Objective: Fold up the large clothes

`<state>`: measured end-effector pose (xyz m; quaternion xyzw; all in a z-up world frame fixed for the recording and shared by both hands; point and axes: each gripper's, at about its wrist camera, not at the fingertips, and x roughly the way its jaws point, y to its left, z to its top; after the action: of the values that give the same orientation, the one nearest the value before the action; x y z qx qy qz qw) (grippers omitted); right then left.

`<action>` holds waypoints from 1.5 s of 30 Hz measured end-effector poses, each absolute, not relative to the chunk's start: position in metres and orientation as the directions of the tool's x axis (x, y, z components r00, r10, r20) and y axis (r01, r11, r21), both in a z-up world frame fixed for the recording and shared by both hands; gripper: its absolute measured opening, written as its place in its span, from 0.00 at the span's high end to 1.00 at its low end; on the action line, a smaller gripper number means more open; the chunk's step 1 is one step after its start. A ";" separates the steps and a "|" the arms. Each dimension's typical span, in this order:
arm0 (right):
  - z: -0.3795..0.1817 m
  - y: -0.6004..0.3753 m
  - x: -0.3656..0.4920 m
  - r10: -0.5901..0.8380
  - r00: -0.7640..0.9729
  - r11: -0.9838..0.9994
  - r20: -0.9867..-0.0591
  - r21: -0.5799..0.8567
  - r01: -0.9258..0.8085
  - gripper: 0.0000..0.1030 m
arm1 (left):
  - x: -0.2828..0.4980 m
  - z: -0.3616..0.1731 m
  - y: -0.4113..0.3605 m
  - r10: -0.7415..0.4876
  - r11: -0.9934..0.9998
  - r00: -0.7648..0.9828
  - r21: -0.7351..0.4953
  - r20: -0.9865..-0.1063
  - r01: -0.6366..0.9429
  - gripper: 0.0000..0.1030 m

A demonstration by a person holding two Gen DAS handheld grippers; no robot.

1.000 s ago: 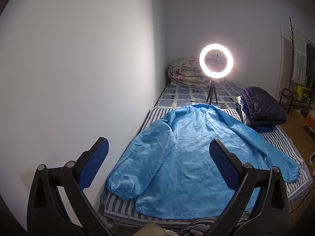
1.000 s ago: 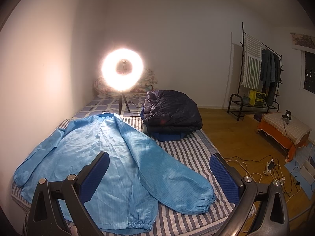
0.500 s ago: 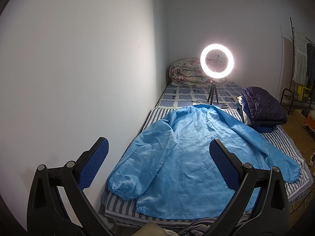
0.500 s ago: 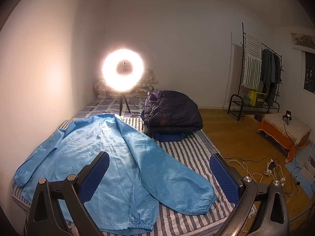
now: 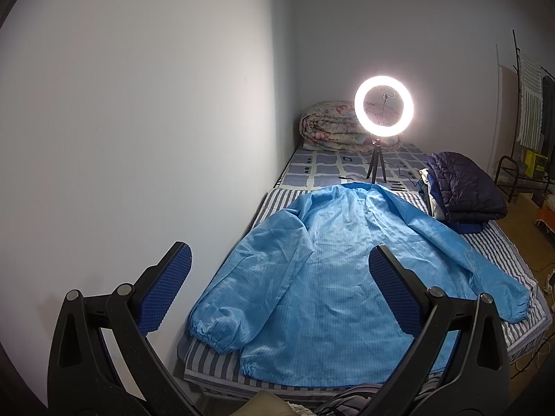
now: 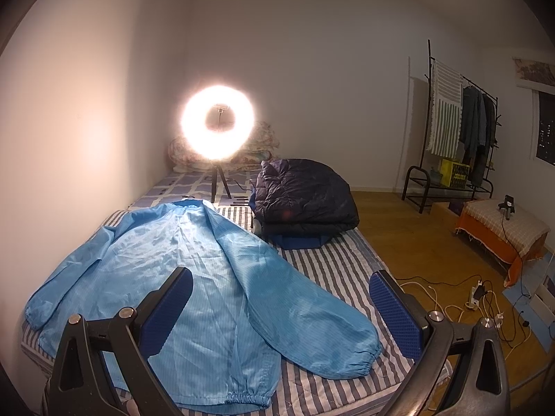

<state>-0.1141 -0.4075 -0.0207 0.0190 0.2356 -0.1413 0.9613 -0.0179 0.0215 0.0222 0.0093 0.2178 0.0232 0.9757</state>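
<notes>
Change: almost nothing has moved since a second ago; both views sit a shade differently, and the jacket lies as it did.
Left gripper (image 5: 280, 289): held above the near end of the bed, jaws spread wide, nothing between the blue pads.
Right gripper (image 6: 281, 308): likewise above the near end of the bed, jaws wide apart and empty.
Jacket (image 5: 333, 270): light blue, spread flat on the bed (image 6: 340, 263), collar toward the far end, hem at the near edge, both sleeves angled outward, one cuff by the wall, the other by the open side.
Dark coat (image 6: 305, 197): folded, on the bed's far open side, just beyond the jacket's sleeve.
Ring light (image 5: 383, 111): lit, on a small tripod on the bed, past the jacket's collar.
Quilt (image 5: 329, 124): rolled at the bed's far end, behind the ring light.
Rack (image 6: 458, 138): off the bed, against the far wall, hung with clothes.
</notes>
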 end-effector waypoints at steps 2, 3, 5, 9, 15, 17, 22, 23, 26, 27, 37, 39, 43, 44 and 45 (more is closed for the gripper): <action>-0.021 -0.407 -0.113 -0.263 0.849 0.959 -0.459 -0.030 0.280 0.00 | -0.017 0.022 0.021 0.050 0.999 0.904 0.029 -0.424 -0.041 0.00; -0.021 -0.407 -0.114 -0.262 0.849 0.960 -0.459 -0.030 0.280 0.00 | -0.017 0.022 0.023 0.050 0.999 0.904 0.030 -0.424 -0.042 0.00; -0.022 -0.406 -0.113 -0.259 0.849 0.961 -0.460 -0.031 0.276 0.00 | -0.015 0.020 0.027 0.056 0.998 0.903 0.031 -0.425 -0.047 0.00; -0.025 -0.403 -0.113 -0.256 0.849 0.962 -0.462 -0.038 0.269 0.00 | -0.011 0.011 0.031 0.079 0.997 0.897 0.041 -0.435 -0.068 0.00; -0.028 -0.400 -0.111 -0.250 0.851 0.965 -0.461 -0.046 0.259 0.00 | -0.009 0.003 0.037 0.111 0.994 0.891 0.053 -0.441 -0.097 0.00; -0.030 -0.397 -0.108 -0.248 0.857 0.967 -0.452 -0.054 0.251 0.00 | -0.008 -0.004 0.040 0.131 0.991 0.891 0.075 -0.434 -0.110 0.00; -0.034 -0.379 -0.093 -0.237 0.897 0.968 -0.374 -0.171 0.184 0.00 | -0.001 -0.044 0.055 0.214 0.975 0.866 0.156 -0.451 -0.160 0.06; -0.035 -0.374 -0.087 -0.247 0.898 0.961 -0.364 -0.211 0.179 0.01 | 0.000 -0.054 0.060 0.231 0.971 0.858 0.171 -0.459 -0.169 0.09; -0.036 -0.367 -0.066 -0.269 0.898 0.943 -0.348 -0.286 0.172 0.01 | 0.004 -0.083 0.075 0.249 0.966 0.827 0.195 -0.505 -0.172 0.20; -0.036 -0.368 -0.056 -0.269 0.898 0.941 -0.349 -0.295 0.168 0.02 | 0.005 -0.093 0.081 0.245 0.968 0.813 0.185 -0.528 -0.171 0.23; -0.063 -0.393 0.057 -0.137 0.828 0.984 -0.544 -0.173 0.049 0.41 | 0.010 -0.167 0.124 0.096 0.983 0.710 -0.046 -0.698 -0.178 0.34; -0.070 -0.388 0.069 -0.089 0.807 0.990 -0.584 -0.141 0.007 0.46 | 0.013 -0.176 0.129 0.071 0.976 0.694 -0.095 -0.717 -0.197 0.34; -0.076 -0.353 0.081 0.011 0.798 0.985 -0.602 -0.131 -0.112 0.46 | 0.027 -0.201 0.140 0.062 0.950 0.655 -0.156 -0.753 -0.269 0.34; -0.077 -0.341 0.082 0.038 0.798 0.981 -0.602 -0.130 -0.145 0.46 | 0.031 -0.205 0.142 0.060 0.947 0.645 -0.162 -0.762 -0.279 0.34; -0.077 -0.333 0.083 0.060 0.795 0.978 -0.603 -0.123 -0.167 0.46 | 0.036 -0.211 0.142 0.052 0.944 0.639 -0.170 -0.767 -0.281 0.34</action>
<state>0.0827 -0.3328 -0.0769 -0.0850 0.3144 0.0599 0.9436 0.0358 0.1417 -0.2109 -0.1383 0.4144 0.0932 0.8947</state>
